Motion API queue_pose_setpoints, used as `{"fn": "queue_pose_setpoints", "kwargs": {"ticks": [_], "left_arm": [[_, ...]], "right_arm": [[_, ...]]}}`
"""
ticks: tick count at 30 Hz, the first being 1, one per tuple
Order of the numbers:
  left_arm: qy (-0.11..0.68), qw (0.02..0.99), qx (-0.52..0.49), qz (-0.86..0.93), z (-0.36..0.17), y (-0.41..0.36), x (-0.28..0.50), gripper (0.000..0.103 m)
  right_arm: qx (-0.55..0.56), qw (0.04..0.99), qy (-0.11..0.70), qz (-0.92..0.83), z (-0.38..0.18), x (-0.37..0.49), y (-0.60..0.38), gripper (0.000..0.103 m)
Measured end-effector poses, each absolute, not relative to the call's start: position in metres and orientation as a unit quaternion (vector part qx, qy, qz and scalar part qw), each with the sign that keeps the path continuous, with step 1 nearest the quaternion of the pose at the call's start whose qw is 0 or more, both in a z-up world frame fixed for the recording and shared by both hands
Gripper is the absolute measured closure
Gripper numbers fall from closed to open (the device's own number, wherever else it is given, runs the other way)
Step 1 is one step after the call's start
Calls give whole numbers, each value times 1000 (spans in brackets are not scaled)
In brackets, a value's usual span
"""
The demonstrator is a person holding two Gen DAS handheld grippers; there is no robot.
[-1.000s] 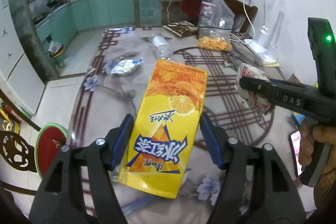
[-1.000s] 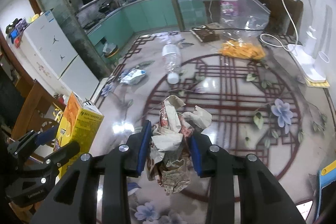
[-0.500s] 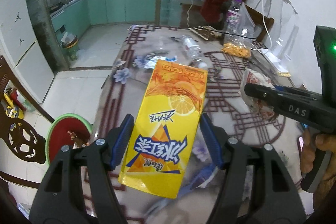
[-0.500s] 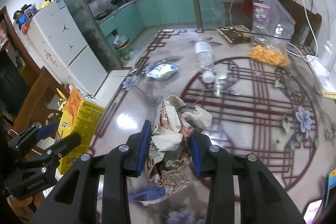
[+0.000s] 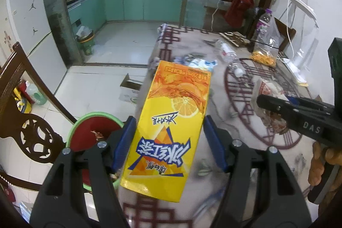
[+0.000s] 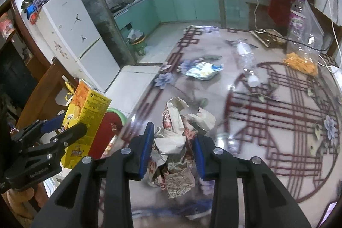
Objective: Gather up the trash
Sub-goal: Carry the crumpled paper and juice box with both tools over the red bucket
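My left gripper (image 5: 168, 140) is shut on a yellow-orange juice carton (image 5: 171, 121) and holds it above the table's left edge; the carton also shows in the right wrist view (image 6: 85, 119). My right gripper (image 6: 173, 149) is shut on a crumpled paper wad (image 6: 177, 142), held over the table; the wad also shows in the left wrist view (image 5: 271, 99). A red bin with a green rim (image 5: 94, 129) stands on the floor below the carton, left of the table; it also shows in the right wrist view (image 6: 109, 131). A snack wrapper (image 6: 203, 71) and an empty clear bottle (image 6: 245, 59) lie on the table.
The table top (image 6: 277, 121) has a red lattice pattern. A bag of orange snacks (image 6: 303, 61) and a tall bottle (image 6: 297, 14) stand at the far right. A wooden chair (image 5: 23, 104) stands left of the bin. A white fridge (image 6: 70, 31) is behind it.
Both grippers have moved left and back toward the table's left edge with their loads. The red bin has come closer, now beside the left gripper's fingers.
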State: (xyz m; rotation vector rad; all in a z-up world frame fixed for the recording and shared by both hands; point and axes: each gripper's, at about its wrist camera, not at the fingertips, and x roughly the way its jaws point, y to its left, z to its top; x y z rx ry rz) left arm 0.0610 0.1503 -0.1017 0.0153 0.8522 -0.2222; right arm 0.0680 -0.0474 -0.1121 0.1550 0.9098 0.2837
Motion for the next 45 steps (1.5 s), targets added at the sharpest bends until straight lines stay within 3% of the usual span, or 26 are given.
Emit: {"fn": "queue_pose_setpoints", "kwargs": {"ticks": [14, 31, 45], "left_arm": [[427, 902, -16, -57, -115, 232, 68, 40], [460, 883, -80, 57, -152, 333, 51, 40], [481, 871, -91, 46, -180, 363, 84, 40]], "right_arm": [[46, 873, 448, 186, -121, 93, 45, 69], [-61, 810, 498, 303, -176, 132, 186, 69], [-64, 807, 504, 302, -178, 125, 198, 69]]}}
